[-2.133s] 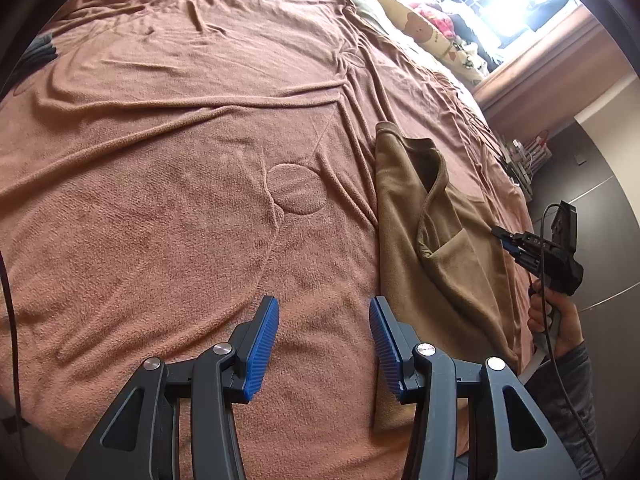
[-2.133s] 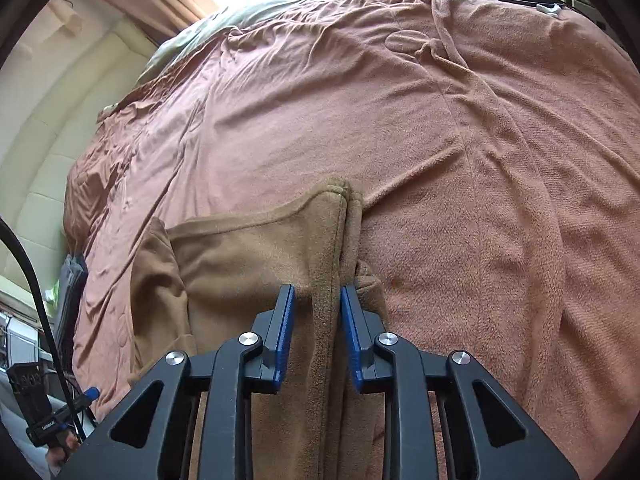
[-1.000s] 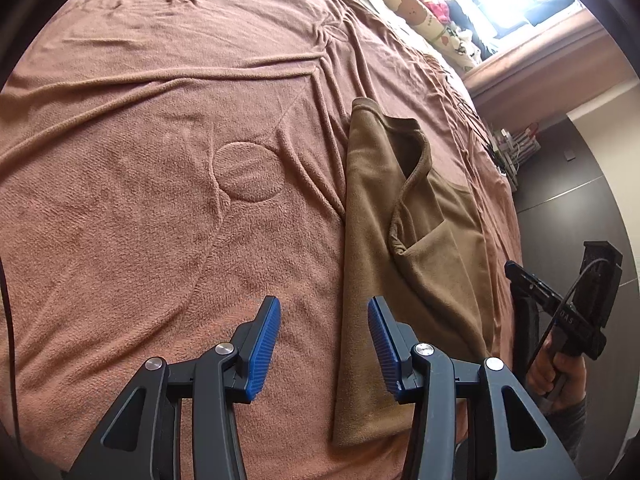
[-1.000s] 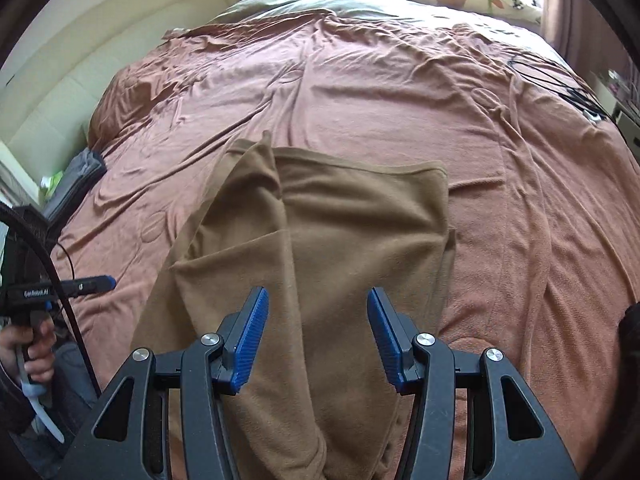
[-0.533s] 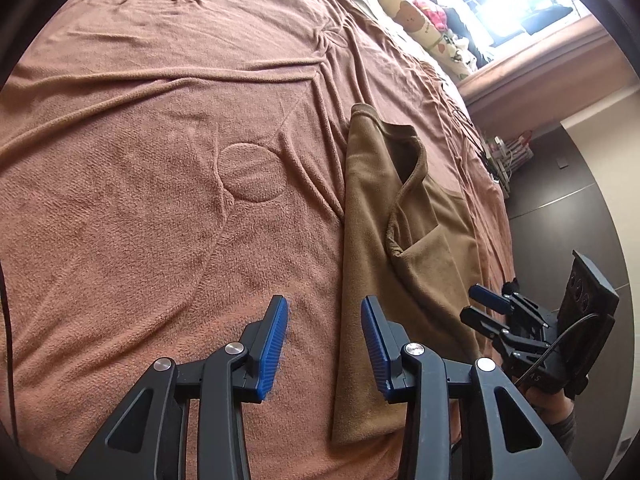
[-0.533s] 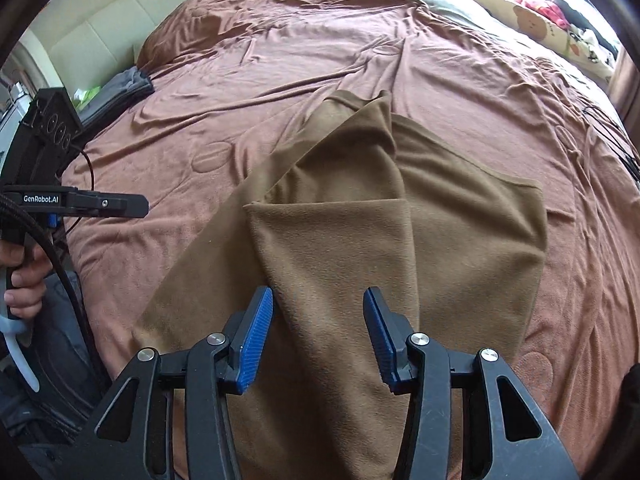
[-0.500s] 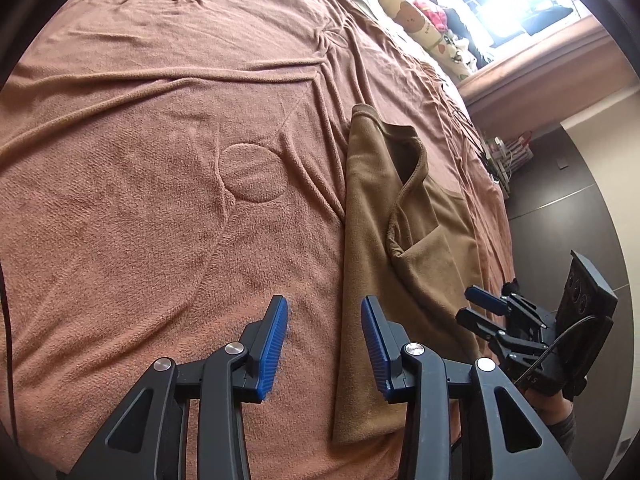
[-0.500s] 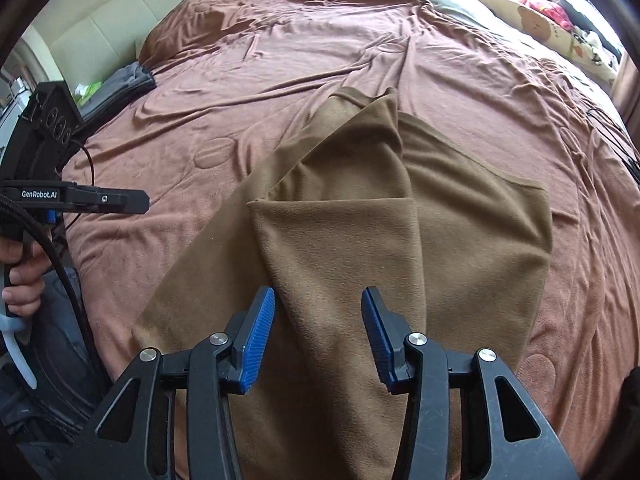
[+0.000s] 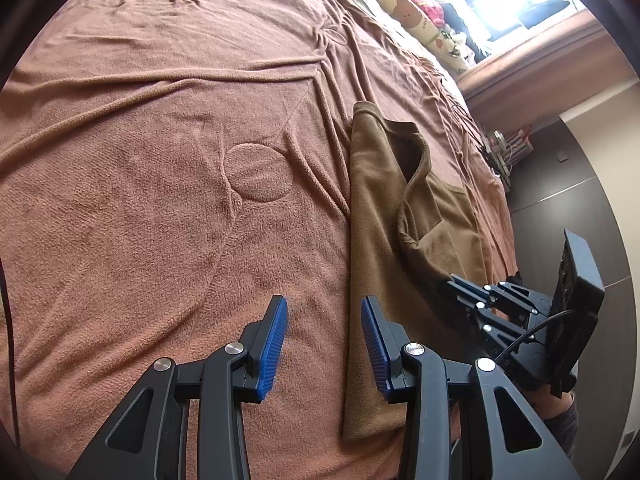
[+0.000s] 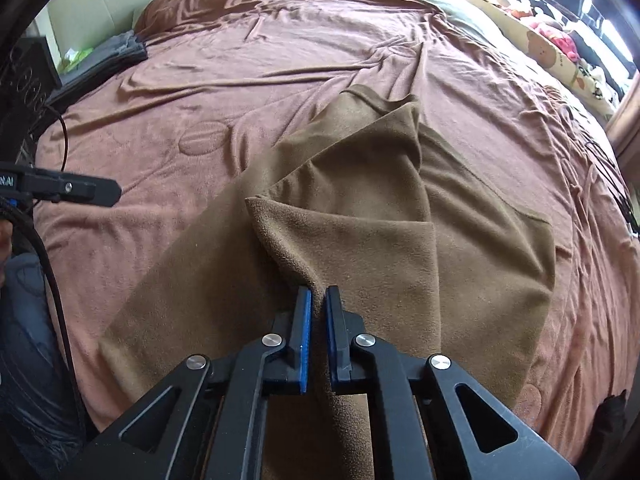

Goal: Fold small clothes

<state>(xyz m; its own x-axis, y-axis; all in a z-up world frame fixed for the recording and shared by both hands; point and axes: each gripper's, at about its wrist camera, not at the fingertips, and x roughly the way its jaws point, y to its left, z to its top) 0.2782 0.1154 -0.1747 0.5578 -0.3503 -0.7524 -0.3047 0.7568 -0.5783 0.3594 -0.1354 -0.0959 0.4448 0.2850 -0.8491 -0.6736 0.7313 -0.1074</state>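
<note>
Brown garment (image 10: 400, 216), a small fleece piece, lies partly folded on the bed (image 10: 280, 40), directly ahead of the right gripper (image 10: 316, 320). Its upper flap is doubled over the lower layer, and the flap's near edge runs between the right gripper's fingers (image 10: 304, 320). These have just been closing and now pinch that edge; the fabric puckers into a ridge where it enters them. The grip sits on the flap's free border, presumably because that is the edge to be carried across for the next fold.

In the left wrist view the garment (image 9: 384, 240) lies ahead and to the right of the left gripper (image 9: 324, 340). Its long straight side passes just beyond the right-hand blue pad, with the loose neckline or armhole farther out. The left gripper's fingers (image 9: 272, 344) stand parted over bare blanket and hold nothing. It hovers beside the straight edge, probably placed to pin or take that side while the other hand moves the flap.

Farther out, a dark folded cloth (image 10: 108, 56) rests near the headboard, well apart from the garment, and printed bedding (image 9: 424, 12) lines the bright window side.
</note>
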